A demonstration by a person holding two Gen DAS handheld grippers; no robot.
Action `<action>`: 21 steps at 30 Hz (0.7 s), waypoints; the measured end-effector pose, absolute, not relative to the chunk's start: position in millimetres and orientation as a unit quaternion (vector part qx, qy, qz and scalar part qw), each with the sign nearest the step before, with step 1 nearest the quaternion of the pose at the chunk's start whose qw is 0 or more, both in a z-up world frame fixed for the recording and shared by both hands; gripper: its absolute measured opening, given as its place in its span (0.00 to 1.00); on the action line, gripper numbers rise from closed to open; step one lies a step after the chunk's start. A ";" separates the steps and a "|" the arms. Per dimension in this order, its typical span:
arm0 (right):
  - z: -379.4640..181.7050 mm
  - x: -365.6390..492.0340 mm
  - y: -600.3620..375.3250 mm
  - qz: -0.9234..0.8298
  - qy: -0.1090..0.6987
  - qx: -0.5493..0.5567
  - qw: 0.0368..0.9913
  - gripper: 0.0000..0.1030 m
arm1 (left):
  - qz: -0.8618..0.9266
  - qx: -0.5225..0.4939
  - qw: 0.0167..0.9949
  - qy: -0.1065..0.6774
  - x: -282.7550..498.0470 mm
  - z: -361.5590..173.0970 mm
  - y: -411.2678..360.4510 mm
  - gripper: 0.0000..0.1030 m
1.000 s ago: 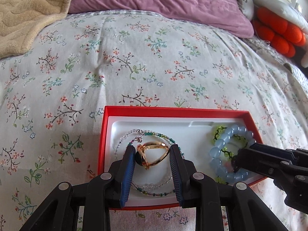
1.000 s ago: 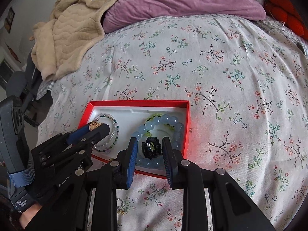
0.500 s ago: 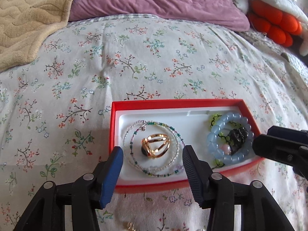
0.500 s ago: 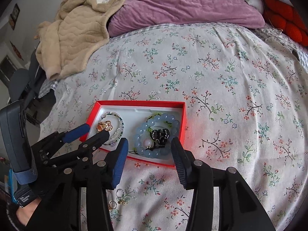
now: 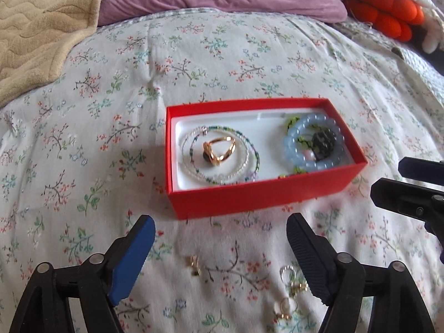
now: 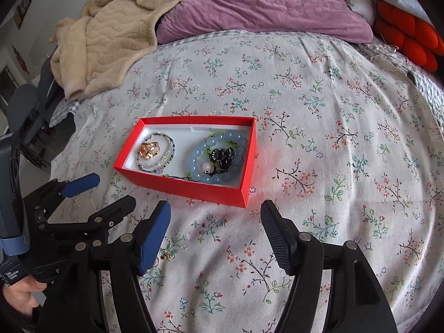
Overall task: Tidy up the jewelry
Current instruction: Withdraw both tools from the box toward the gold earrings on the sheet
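A red box [image 5: 249, 197] [image 6: 191, 187] with a white liner lies on the floral bedspread. In its left half a gold ring [image 5: 219, 151] [image 6: 149, 149] rests inside a thin beaded bracelet [image 5: 222, 177]. In its right half a blue bead bracelet [image 5: 313, 163] [image 6: 219, 177] surrounds a black charm [image 5: 322, 143] [image 6: 222, 156]. My left gripper [image 5: 220, 237] is open and empty, just in front of the box. My right gripper [image 6: 216, 223] is open and empty, in front of the box's right corner. Several small gold earrings [image 5: 288, 288] [image 6: 166, 254] lie loose on the bedspread between the grippers.
A purple pillow [image 6: 263, 8] and a beige blanket [image 6: 111, 38] lie at the head of the bed. An orange plush toy [image 6: 408, 38] sits at the far right. The bed's left edge drops to dark furniture [image 6: 30, 105].
Both grippers have let go of their pieces in the box, opened wide and pulled back toward me. The gold ring and the black charm now lie in the box.
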State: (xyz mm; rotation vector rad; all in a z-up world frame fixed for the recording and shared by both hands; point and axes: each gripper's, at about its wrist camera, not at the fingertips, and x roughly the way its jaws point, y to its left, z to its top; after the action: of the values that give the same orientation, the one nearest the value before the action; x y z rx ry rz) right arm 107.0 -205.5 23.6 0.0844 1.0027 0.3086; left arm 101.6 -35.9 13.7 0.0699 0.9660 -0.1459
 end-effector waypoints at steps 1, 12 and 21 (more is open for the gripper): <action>22.3 104.2 -205.7 0.143 0.481 0.037 0.864 0.70 | -0.069 0.037 0.881 0.466 98.8 13.4 -35.4 0.81; 2.0 85.1 -220.6 0.105 0.515 0.021 0.851 0.71 | -0.079 0.054 0.863 0.496 71.5 -1.7 -29.1 0.87; -14.6 71.9 -230.2 0.091 0.529 -0.009 0.843 0.72 | -0.124 0.074 0.845 0.515 54.3 -20.1 -34.6 0.87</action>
State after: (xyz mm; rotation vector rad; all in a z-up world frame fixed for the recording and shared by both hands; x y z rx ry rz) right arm 71.9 -230.2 -14.6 -0.0199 1.1175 0.1924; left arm 54.3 -34.6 -20.1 0.1563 1.0856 -0.2607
